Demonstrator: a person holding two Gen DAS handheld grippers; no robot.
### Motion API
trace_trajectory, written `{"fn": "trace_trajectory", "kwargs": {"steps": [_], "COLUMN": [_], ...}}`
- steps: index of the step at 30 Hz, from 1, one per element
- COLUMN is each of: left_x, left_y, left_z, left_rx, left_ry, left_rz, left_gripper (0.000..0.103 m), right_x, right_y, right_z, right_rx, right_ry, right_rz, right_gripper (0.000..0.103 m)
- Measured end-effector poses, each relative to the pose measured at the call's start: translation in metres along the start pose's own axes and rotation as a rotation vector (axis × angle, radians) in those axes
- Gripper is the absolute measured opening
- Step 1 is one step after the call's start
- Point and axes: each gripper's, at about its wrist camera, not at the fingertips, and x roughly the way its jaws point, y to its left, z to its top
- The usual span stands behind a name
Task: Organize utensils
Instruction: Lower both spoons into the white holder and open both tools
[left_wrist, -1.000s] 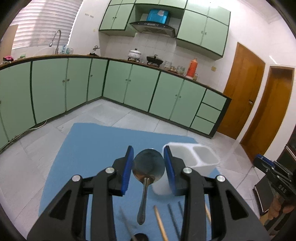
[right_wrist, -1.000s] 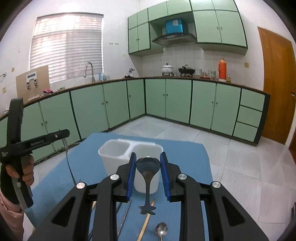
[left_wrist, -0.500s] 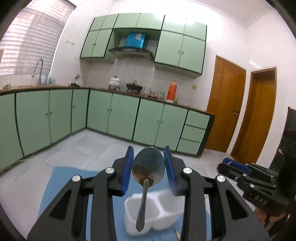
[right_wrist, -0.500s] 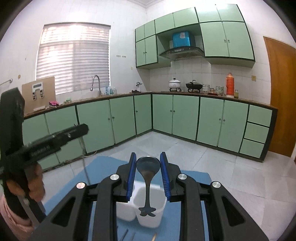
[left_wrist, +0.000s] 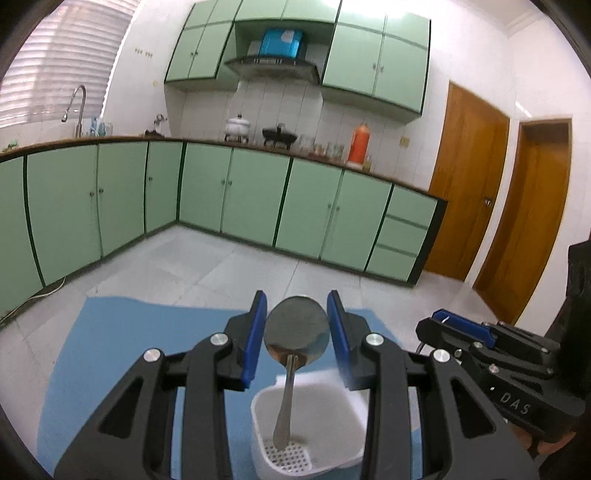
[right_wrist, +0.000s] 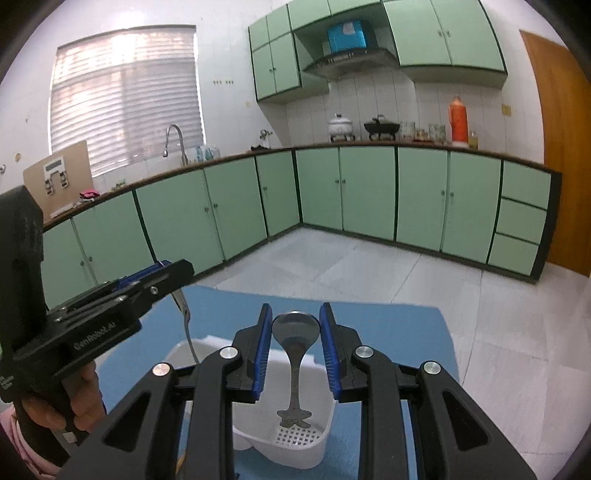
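walls: white tile | base cabinets: pale green, along two walls under a dark counter | wall cabinets: green, flanking range hood | window: blinds down, bright | floor: grey tile | doors: brown wood, right

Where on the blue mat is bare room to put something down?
Bare mat lies left of the white caddy and beyond it. Over the caddy it is crowded: left gripper and right gripper each hold a spoon.

Caddy base cut off at btm edge — counter jars too small.
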Motion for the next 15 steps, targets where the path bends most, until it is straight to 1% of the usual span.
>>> {"fn": "trace_trajectory", "kwargs": {"steps": [4,6,7,8,9,11,15], "left_x": [0.009,0.009,0.008,0.007,0.004,-0.003,-0.020], "left_y": [0.012,0.018,0.020,0.022,0.024,0.027,0.031], "left_z": [-0.012,-0.016,-0.018,-0.019,-0.019,-0.019,-0.019], "left_rx": [-0.013,-0.020,-0.023,-0.029,-0.033,-0.041,-0.048], "left_ry": [0.049,0.063,0.067,0.069,0.068,0.061,0.040], "left_rz": [-0.003,-0.005,-0.008,-0.011,-0.014,-0.016,-0.009], "left_gripper": [0.033,0.035,0.039,0.042,0.044,0.050,0.056], "right_x": [0.010,0.013,0.014,0.013,0.011,0.006,-0.007], "right_y": [-0.001,-0.003,-0.003,-0.003,-0.003,-0.002,-0.004], "right_z": [-0.011,-0.016,-0.017,-0.019,-0.019,-0.020,-0.021], "right_rx": [0.005,0.009,0.009,0.010,0.010,0.007,0.020], "right_ry": [0.036,0.049,0.053,0.050,0.049,0.039,0.014], "right_rz": [0.010,0.015,0.016,0.016,0.016,0.016,0.019], "right_gripper": [0.026,0.027,0.027,0.029,0.030,0.030,0.031]}}
